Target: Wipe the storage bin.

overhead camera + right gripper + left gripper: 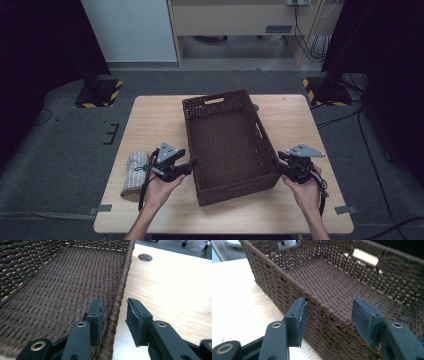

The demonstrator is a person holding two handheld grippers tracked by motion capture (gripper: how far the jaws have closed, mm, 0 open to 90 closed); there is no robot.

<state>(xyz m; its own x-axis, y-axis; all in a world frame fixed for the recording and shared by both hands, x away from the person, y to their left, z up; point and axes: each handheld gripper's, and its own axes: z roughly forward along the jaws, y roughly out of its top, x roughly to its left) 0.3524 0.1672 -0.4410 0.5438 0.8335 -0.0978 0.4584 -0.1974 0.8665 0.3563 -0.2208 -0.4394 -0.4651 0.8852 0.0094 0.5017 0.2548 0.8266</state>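
**Basket rim straddled by both claws, neither yet clamped**

Position. The woven basket (227, 145) stands on the worktop (150, 120) between the two claws. The left claw (328, 315) has its jaws apart, one outside the near side wall and one above the inside, the rim running between them with a wide gap to the inner jaw. The right claw (114, 315) is likewise apart, straddling the opposite rim; its inner jaw lies close against the wall, the outer jaw stands off over the worktop. A rolled pale cloth (134, 172) lies just behind the left claw, toward the worktop edge.

Risks.
- Uneven closing: the left claw sits wide, so the wall may flex inward before the pads bite, letting the rim slip.
- Unequal lift: if one claw grips before the other, the basket is likely to tilt or skid across the smooth worktop.
- Shallow purchase: both claws hold near the rim only; a twist of either hand could roll the rounded edge out of the pads.
- The left forearm, drawn back, could sweep the cloth off the worktop.

Materials. The basket is dark brown wicker, rectangular, with open lattice upper walls, a tight-woven floor, a corded rim and cut-out handles in the end walls. The pads are dark and ribbed, with fraying edges. The worktop is pale, smooth wood with a round hole beyond the right claw.
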